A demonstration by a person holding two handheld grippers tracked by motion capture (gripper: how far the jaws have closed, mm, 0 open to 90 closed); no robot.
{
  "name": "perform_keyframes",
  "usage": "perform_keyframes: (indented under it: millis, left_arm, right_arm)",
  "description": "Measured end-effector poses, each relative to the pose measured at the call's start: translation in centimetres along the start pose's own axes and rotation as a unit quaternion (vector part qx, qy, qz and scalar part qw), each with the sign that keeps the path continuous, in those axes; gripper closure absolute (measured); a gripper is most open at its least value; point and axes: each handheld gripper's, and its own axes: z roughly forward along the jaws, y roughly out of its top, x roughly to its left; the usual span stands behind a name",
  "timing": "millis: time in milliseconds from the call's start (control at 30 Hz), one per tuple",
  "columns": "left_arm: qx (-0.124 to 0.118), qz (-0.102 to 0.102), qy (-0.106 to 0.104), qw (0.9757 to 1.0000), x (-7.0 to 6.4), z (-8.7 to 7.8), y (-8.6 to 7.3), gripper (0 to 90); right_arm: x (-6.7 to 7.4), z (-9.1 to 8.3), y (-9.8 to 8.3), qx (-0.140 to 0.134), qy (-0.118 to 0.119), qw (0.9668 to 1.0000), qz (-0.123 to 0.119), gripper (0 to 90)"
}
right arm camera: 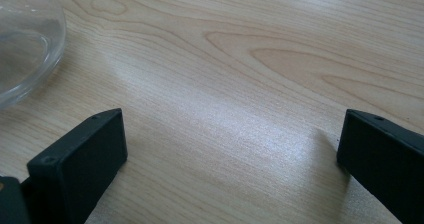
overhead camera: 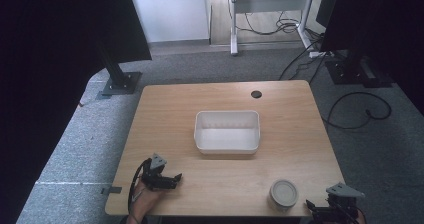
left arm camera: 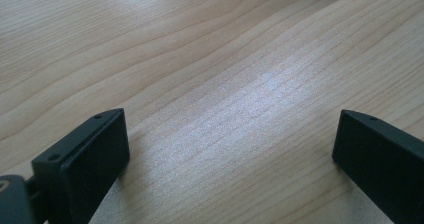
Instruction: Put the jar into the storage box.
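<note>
Both sets of jaws are spread apart on nothing, and the clear round dish (right arm camera: 22, 44) is sat just left of the right gripper (right arm camera: 232, 149), way closer than to the left gripper (left arm camera: 230, 154).

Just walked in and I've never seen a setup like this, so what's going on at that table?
A person sits at a wooden table with a two-jaw gripper in each hand. Nothing is being held at this moment: the left gripper rests near the front left edge with its jaws open over bare wood, and the right gripper sits at the front right corner, also open. A small round clear glass dish stands just left of the right gripper. An empty white plastic bin sits in the middle of the table.
</note>
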Motion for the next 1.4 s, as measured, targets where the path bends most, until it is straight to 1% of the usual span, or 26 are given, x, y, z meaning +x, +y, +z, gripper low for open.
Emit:
perform_keyframes:
  millis: [333,533,633,733,833,967,1200,1400]
  left_arm:
    - [0.000,0.000,0.000,1.0000,0.0,0.0,0.0,1.4]
    - [0.000,-0.001,0.001,1.0000,0.0,0.0,0.0,1.4]
    - [0.000,-0.001,0.001,1.0000,0.0,0.0,0.0,1.4]
    - [0.000,-0.001,0.001,1.0000,0.0,0.0,0.0,1.4]
    - [0.000,-0.001,0.001,1.0000,0.0,0.0,0.0,1.4]
    - [0.000,-0.001,0.001,1.0000,0.0,0.0,0.0,1.4]
    - [0.000,-0.001,0.001,1.0000,0.0,0.0,0.0,1.4]
    - [0.000,-0.001,0.001,1.0000,0.0,0.0,0.0,1.4]
  right_arm:
    - [0.3,-0.1,-0.2,-0.005,0.006,0.9999,-0.006,0.2]
    - [0.5,-0.7,-0.4,-0.005,0.012,0.9999,-0.007,1.3]
    - [0.7,-1.1,-0.4,-0.012,0.028,0.9995,-0.006,2.0]
    - [0.8,-1.4,-0.4,-0.014,0.033,0.9993,-0.007,2.1]
    - [1.0,-2.2,-0.3,-0.023,0.044,0.9987,-0.011,2.4]
    - [1.2,-2.7,-0.2,-0.026,0.053,0.9982,-0.013,2.6]
    - [2.1,-3.2,0.0,-0.028,0.069,0.9968,-0.031,2.8]
    - [3.1,-3.6,0.4,-0.034,0.086,0.9947,-0.044,2.8]
